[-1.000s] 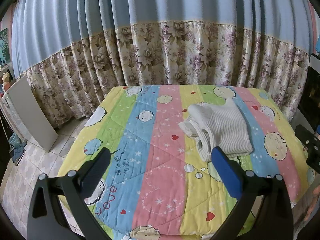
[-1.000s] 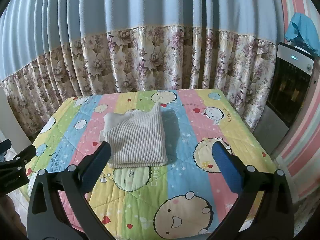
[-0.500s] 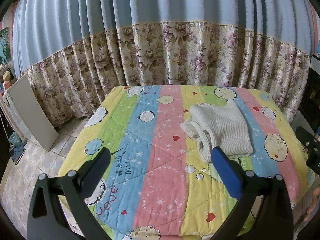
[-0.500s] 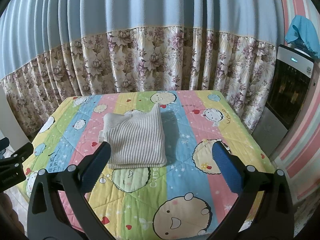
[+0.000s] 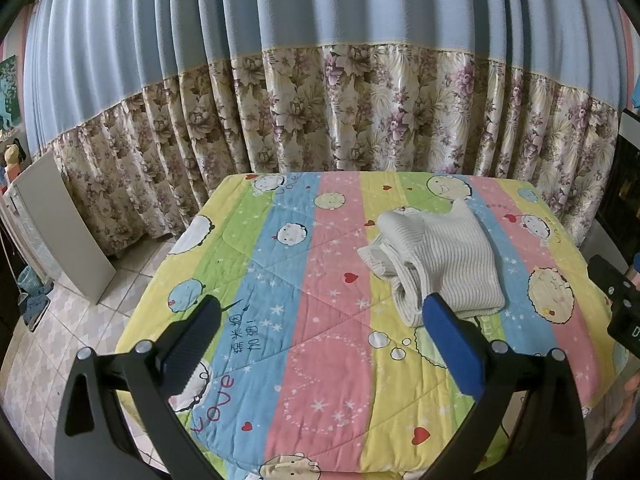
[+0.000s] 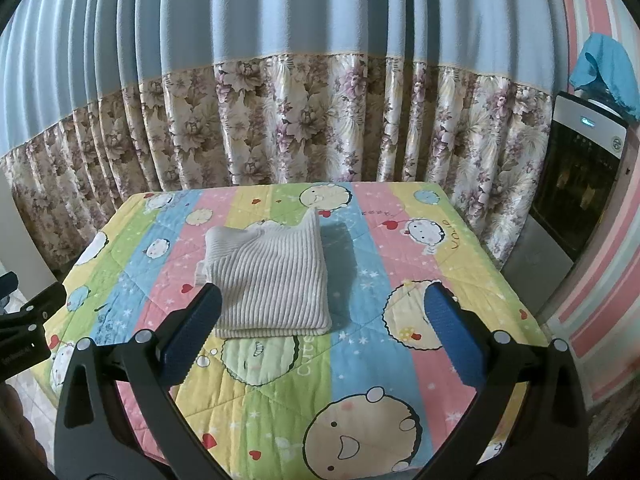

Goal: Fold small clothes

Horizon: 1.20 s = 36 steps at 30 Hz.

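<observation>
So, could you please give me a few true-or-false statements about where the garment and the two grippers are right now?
1. The white ribbed garment lies folded on the striped cartoon quilt. True.
2. The left gripper is clamped on the garment. False: it is open, holding nothing.
3. The right gripper is open and empty. True.
4. A second garment lies beside it. False: only one is there.
5. A floral curtain hangs behind the quilt. True.

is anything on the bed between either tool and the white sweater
Nothing visible. Only bare quilt lies between the open right tool and the folded sweater, and between the open left tool and it.
</observation>
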Motion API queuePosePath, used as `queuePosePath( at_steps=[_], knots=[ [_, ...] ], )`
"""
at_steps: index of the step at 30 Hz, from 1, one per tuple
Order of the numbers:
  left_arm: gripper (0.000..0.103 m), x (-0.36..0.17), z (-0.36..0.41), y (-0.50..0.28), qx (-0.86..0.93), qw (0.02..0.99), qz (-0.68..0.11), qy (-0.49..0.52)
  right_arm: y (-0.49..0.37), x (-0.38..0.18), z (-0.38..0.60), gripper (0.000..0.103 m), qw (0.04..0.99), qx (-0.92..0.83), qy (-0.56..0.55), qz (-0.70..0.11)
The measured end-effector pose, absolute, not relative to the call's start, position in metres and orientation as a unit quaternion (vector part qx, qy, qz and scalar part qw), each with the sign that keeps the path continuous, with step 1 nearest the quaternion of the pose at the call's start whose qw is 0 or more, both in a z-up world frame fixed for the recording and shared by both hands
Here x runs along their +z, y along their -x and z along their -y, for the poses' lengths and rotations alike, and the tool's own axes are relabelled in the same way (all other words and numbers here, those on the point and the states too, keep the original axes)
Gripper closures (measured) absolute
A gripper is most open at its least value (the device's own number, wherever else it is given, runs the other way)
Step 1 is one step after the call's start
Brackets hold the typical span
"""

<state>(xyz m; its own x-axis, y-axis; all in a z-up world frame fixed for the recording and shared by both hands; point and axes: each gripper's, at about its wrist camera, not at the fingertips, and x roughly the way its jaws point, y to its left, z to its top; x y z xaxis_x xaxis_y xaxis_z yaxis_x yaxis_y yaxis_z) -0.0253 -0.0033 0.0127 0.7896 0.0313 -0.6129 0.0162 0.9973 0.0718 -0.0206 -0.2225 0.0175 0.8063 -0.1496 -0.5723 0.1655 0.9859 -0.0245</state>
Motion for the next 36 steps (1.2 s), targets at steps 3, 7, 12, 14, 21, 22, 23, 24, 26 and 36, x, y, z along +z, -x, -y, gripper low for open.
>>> queuePosePath(
  at_steps=[3,7,12,14,21,22,23,24,26,36],
  knots=[
    [0.002,0.012,0.003,0.025,0.004,0.945,-0.324,-0.036,0.021,0.016,0.222,0.003,0.95,-0.083,-0.011,-0.3],
    [0.002,0.016,0.002,0.021,0.008,0.946,-0.322,-0.036,0.021,0.014,0.221,0.003,0.95,-0.085,-0.01,-0.301],
    [0.002,0.017,0.001,0.021,0.008,0.946,-0.321,-0.035,0.021,0.012,0.223,0.003,0.95,-0.086,-0.009,-0.299],
    [0.002,0.017,0.001,0.021,0.008,0.946,-0.321,-0.035,0.021,0.012,0.222,0.003,0.95,-0.085,-0.008,-0.3],
    [0.002,0.016,0.003,0.022,0.007,0.946,-0.321,-0.035,0.021,0.011,0.221,0.003,0.95,-0.086,-0.006,-0.3],
    [0.002,0.016,0.003,0.022,0.008,0.946,-0.321,-0.036,0.021,0.011,0.221,0.003,0.95,-0.086,-0.006,-0.3],
    [0.002,0.016,0.003,0.022,0.008,0.946,-0.321,-0.036,0.021,0.01,0.221,0.003,0.95,-0.086,-0.006,-0.301],
    [0.002,0.016,0.003,0.022,0.008,0.946,-0.321,-0.036,0.02,0.01,0.223,0.003,0.95,-0.086,-0.006,-0.301],
    [0.002,0.016,0.004,0.021,0.005,0.946,-0.323,-0.037,0.021,0.01,0.221,0.003,0.95,-0.086,-0.006,-0.301],
    [0.002,0.017,0.012,0.019,-0.01,0.949,-0.312,-0.046,0.02,0.004,0.219,0.003,0.949,-0.085,-0.003,-0.302]
  ],
)
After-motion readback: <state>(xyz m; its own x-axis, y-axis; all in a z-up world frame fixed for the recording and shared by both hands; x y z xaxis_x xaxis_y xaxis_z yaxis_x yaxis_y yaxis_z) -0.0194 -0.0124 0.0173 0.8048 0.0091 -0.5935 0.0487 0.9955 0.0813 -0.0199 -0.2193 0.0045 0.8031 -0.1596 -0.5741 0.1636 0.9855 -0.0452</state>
